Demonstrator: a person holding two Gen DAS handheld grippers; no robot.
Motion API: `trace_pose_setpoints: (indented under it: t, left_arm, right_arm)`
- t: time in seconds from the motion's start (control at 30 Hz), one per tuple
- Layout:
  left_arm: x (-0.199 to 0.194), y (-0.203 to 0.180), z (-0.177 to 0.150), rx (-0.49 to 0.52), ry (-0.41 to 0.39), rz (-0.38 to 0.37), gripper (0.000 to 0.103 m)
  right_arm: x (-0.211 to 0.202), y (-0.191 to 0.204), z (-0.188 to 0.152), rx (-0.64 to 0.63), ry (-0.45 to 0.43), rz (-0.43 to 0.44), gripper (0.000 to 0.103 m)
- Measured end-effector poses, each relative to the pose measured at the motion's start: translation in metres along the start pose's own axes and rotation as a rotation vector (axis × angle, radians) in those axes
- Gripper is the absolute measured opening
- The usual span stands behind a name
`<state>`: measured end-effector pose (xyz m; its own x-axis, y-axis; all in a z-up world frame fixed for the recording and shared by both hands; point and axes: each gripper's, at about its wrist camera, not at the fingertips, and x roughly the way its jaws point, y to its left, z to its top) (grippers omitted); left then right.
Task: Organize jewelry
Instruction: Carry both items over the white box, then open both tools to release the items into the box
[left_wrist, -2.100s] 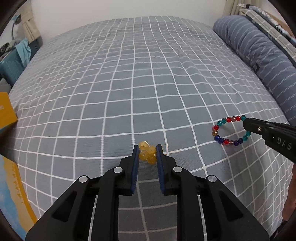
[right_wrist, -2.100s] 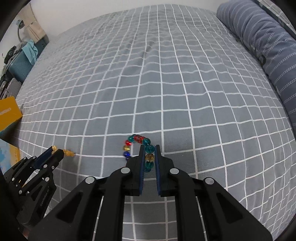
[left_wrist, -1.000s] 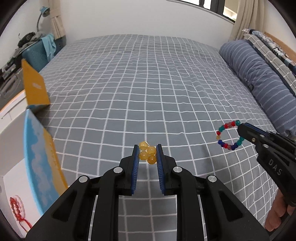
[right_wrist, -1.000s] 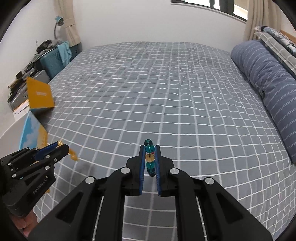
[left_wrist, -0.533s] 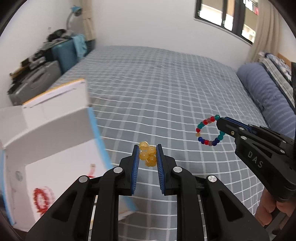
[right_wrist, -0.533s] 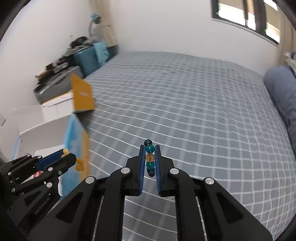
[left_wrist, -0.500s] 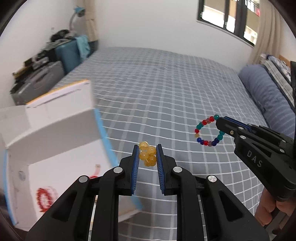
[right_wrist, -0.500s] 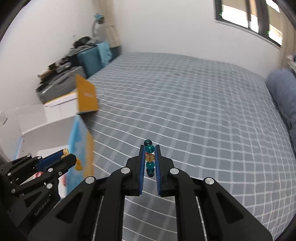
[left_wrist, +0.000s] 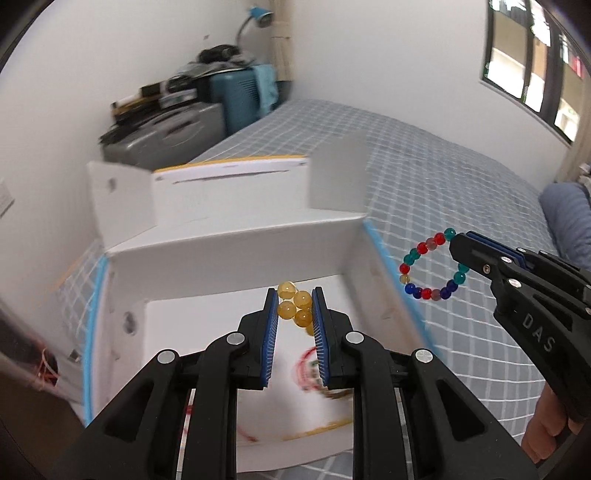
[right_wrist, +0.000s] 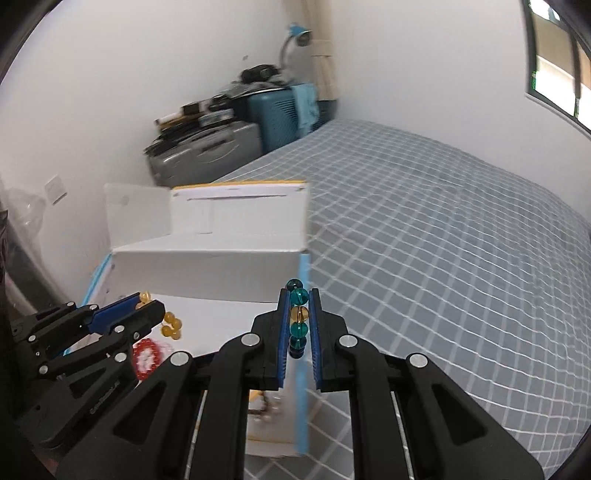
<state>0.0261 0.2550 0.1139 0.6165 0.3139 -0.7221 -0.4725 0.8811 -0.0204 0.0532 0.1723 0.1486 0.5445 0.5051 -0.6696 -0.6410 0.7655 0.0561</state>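
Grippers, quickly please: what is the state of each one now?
Left gripper: closed on the amber bead bracelet.
Right gripper: closed on the multicolored bead bracelet.

The left wrist view looks forward and down along its fingers, close above the open white box (left_wrist: 236, 254). The right wrist view faces the same way from the right. Both share the box (right_wrist: 207, 266), the checked bed (right_wrist: 443, 236) and, somewhat blurred, the suitcases (right_wrist: 207, 155).
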Motion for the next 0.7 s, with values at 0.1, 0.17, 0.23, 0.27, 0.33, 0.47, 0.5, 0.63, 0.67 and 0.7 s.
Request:
trace_pose_setpoints:
  t: [0.1, 0.17, 0.23, 0.27, 0.33, 0.47, 0.5, 0.63, 0.67, 0.7]
  left_arm:
    - [0.009, 0.023, -0.008, -0.024, 0.029, 0.026, 0.018]
    - [0.021, 0.038, -0.014, -0.048, 0.059, 0.037, 0.018]
    - [0.029, 0.047, -0.020, -0.062, 0.082, 0.046, 0.018]
    - [0.035, 0.050, -0.022, -0.067, 0.091, 0.049, 0.018]
    - [0.045, 0.060, -0.028, -0.075, 0.122, 0.057, 0.018]
    - [0.060, 0.070, -0.039, -0.085, 0.174, 0.070, 0.018]
    - [0.065, 0.073, -0.042, -0.089, 0.190, 0.075, 0.018]
    - [0.072, 0.078, -0.046, -0.092, 0.211, 0.079, 0.018]
    - [0.073, 0.078, -0.047, -0.092, 0.215, 0.079, 0.018]
    - [0.073, 0.079, -0.048, -0.092, 0.216, 0.078, 0.018]
  right_arm:
    - [0.015, 0.023, -0.004, -0.026, 0.022, 0.015, 0.009]
    - [0.028, 0.034, -0.009, -0.032, 0.043, 0.020, 0.009]
    - [0.044, 0.043, -0.016, -0.035, 0.078, 0.028, 0.009]
    - [0.049, 0.045, -0.020, -0.036, 0.091, 0.030, 0.009]
    - [0.063, 0.050, -0.026, -0.034, 0.119, 0.034, 0.009]
    - [0.085, 0.056, -0.040, -0.029, 0.174, 0.037, 0.009]
    - [0.090, 0.057, -0.043, -0.028, 0.187, 0.039, 0.009]
    - [0.103, 0.060, -0.051, -0.033, 0.221, 0.034, 0.009]
    - [0.105, 0.060, -0.052, -0.035, 0.227, 0.032, 0.010]
    - [0.108, 0.060, -0.053, -0.036, 0.235, 0.032, 0.010]
